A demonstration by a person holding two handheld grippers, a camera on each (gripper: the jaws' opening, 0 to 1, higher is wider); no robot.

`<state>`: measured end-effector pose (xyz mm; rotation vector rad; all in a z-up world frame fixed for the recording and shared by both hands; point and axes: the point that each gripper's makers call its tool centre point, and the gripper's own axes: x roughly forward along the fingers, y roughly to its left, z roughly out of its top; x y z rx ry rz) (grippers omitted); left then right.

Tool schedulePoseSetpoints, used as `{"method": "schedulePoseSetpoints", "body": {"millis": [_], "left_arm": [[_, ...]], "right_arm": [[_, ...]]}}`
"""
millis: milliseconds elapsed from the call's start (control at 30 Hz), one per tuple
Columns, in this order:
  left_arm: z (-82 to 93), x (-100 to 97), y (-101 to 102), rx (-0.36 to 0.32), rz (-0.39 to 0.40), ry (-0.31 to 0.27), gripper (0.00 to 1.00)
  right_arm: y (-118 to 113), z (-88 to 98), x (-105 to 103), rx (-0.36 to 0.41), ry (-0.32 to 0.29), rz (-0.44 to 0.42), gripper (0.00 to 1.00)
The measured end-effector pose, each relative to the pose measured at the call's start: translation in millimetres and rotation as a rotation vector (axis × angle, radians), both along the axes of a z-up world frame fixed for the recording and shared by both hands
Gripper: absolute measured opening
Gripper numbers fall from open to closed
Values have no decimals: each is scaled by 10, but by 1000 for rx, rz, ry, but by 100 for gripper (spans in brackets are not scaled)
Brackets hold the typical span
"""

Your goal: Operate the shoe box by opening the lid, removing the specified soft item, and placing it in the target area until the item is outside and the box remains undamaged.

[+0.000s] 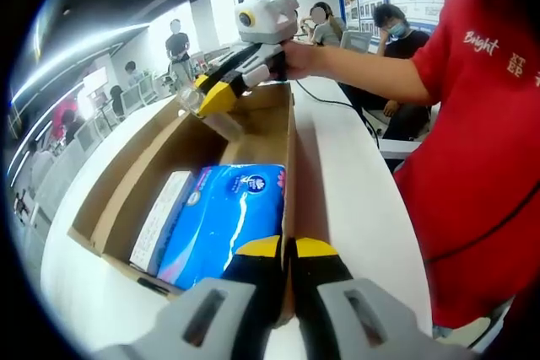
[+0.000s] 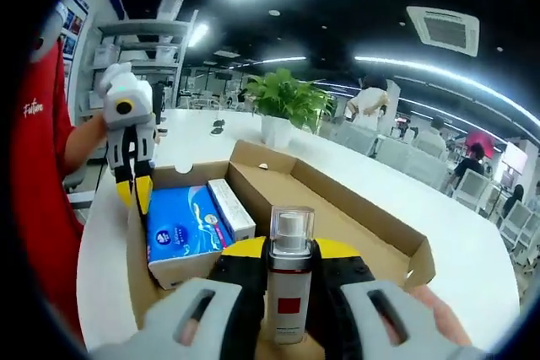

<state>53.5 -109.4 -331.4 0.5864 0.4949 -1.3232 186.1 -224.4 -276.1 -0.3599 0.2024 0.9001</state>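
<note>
With the left gripper (image 1: 287, 250) fingers clenched on the open brown cardboard shoe box (image 2: 354, 208) wall and the right gripper (image 2: 289, 252) grasping a clear spray bottle (image 2: 289, 280), lift the bottle straight, steadying the box.

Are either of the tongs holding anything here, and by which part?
The right tongs clamp a clear spray bottle around its body, upright. The left tongs are pinched on the side wall of the cardboard box.

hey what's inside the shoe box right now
Inside the shoe box: a blue soft tissue pack beside a slim white box. The right gripper holds a spray bottle over it. Anything beneath the pack is hidden.
</note>
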Motion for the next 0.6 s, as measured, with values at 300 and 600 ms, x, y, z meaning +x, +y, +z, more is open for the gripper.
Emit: {"method": "schedulePoseSetpoints", "body": {"millis": [300, 600], "left_arm": [[-6, 0, -1, -1, -7, 3, 3], [-11, -1, -2, -5, -11, 6, 3]], "right_arm": [[-56, 137, 22, 91, -42, -6, 19], [-56, 387, -44, 262, -53, 29, 19]]}}
